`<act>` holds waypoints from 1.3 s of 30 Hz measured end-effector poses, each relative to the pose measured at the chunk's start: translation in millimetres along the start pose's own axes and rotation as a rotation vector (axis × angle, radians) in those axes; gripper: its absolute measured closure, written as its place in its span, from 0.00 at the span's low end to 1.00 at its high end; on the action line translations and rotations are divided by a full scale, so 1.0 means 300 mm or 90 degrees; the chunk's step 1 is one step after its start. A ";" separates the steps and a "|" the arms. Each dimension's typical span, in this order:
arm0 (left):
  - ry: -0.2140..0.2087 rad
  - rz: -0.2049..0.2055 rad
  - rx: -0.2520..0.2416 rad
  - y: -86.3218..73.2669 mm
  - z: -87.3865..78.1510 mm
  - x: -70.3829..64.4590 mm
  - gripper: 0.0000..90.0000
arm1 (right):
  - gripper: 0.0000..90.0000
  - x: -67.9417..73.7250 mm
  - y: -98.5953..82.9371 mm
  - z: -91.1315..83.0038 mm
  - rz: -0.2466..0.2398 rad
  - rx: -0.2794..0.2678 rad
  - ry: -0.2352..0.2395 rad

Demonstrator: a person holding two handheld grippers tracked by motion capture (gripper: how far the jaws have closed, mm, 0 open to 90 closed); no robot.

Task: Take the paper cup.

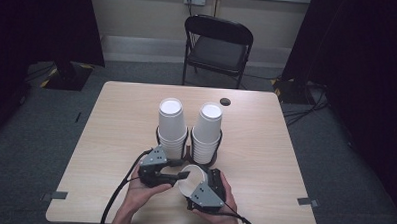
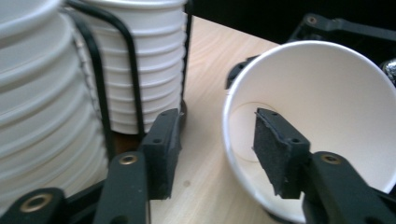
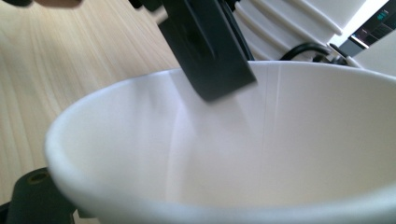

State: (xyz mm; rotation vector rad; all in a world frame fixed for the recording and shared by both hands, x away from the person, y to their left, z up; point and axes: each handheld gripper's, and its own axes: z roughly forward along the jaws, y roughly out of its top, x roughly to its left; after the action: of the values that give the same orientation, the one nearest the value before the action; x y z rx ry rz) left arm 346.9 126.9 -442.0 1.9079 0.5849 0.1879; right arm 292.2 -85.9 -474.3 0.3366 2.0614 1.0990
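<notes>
Left gripper (image 1: 183,176) straddles the paper cup (image 1: 192,179) rim.
Its jaws stand wide apart, one inside, one outside; the right gripper (image 1: 204,184) carries the cup, its spread unclear.

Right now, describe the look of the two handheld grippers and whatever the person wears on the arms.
Both grippers are black, each topped by a grey three-cornered plate with small dark holes: the left gripper and the right gripper. A black cable trails from the left one. The left gripper's flat black pads look foam-faced, fixed with small screws; brass-coloured rivets mark the jaw arms. Forearms are bare, no sleeves.
</notes>
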 end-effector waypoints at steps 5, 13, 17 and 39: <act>0.015 -0.019 -0.029 -0.018 -0.024 0.016 0.49 | 0.14 -0.010 -0.008 -0.004 0.011 0.009 -0.005; 0.052 -0.016 -0.068 -0.037 -0.042 0.001 0.34 | 0.14 -0.045 -0.027 -0.026 0.059 -0.005 -0.018; 0.061 -0.018 -0.077 -0.051 -0.037 0.005 0.31 | 0.14 -0.062 -0.044 -0.034 0.093 -0.009 -0.014; 0.177 -0.045 -0.099 -0.216 -0.084 0.026 0.17 | 0.14 -0.198 -0.123 -0.079 0.264 -0.027 -0.064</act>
State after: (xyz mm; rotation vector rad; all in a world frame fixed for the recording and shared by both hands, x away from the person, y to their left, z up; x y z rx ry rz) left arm 323.7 170.8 -491.3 1.7200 0.7993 0.4447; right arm 319.4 -154.1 -465.8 0.8089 1.9224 1.3352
